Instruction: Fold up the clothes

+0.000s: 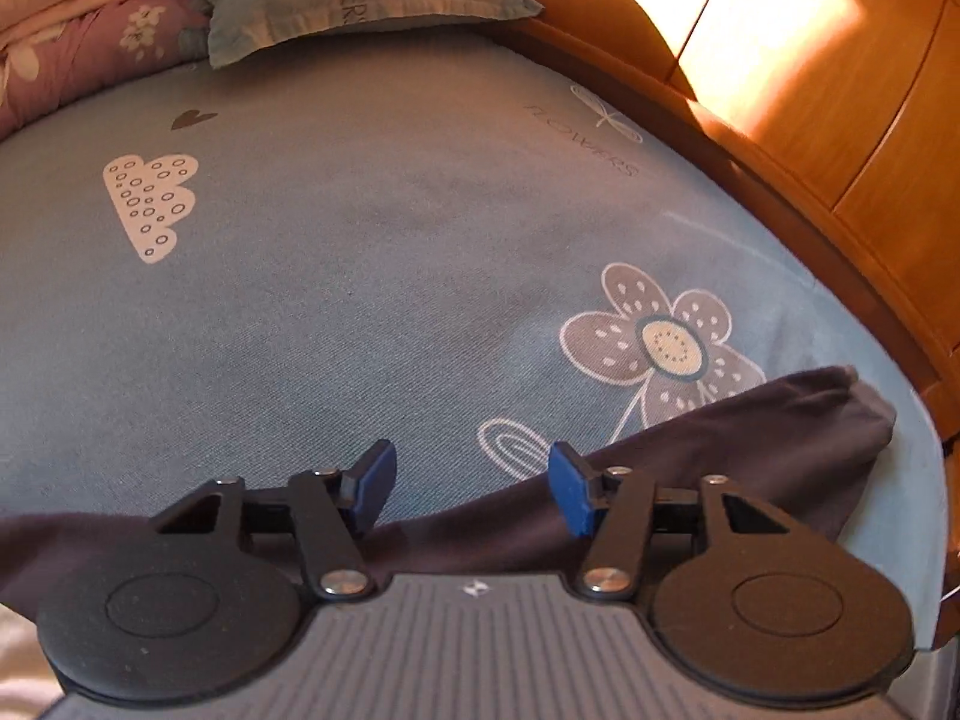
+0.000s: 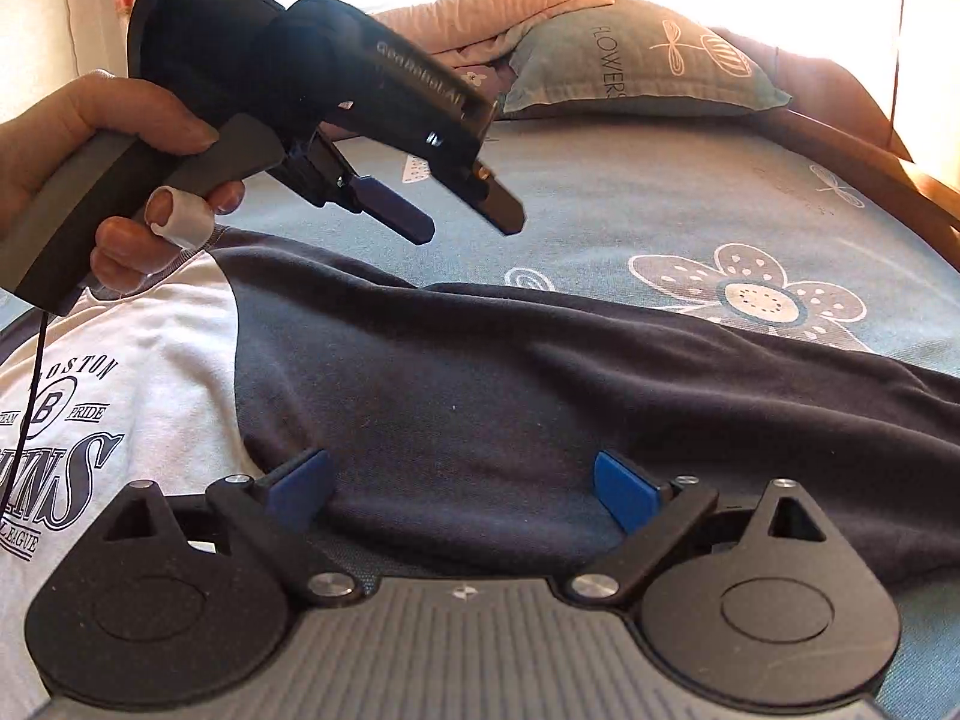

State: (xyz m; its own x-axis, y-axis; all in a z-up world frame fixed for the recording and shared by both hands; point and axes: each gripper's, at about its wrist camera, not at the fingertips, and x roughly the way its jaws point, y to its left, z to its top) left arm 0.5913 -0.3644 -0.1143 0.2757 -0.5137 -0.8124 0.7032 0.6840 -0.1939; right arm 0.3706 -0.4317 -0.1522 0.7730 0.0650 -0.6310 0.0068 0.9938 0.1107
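The shirt (image 2: 420, 372) lies flat on the bed (image 2: 660, 204), and everything here is best placed against it. Its white chest panel (image 2: 138, 360) with the Boston print sits at the left end; from there the dark sleeve (image 2: 690, 372) runs out rightward, its long axis slanting down toward the right edge of the right wrist view, just under the big flower (image 2: 762, 294) printed on the sheet.

The left gripper (image 2: 462, 219), held in a hand (image 2: 90, 180), hangs in the air above the shirt's collar end, clear of the cloth, nose tipped down. Its jaws stand partly apart with nothing between them; in its own view only bare sheet shows between the blue pads (image 1: 378, 480), with the sleeve's upper edge (image 1: 750, 438) passing just below and to the right.

The right gripper (image 2: 462, 489) sits low over the sleeve where it joins the body, jaws wide, pads (image 2: 624, 492) either side of dark cloth but not pinching it.

So the sleeve lies right of the left gripper and directly under the right one; I'd judge the right hand the nearer for folding that sleeve back across the chest panel
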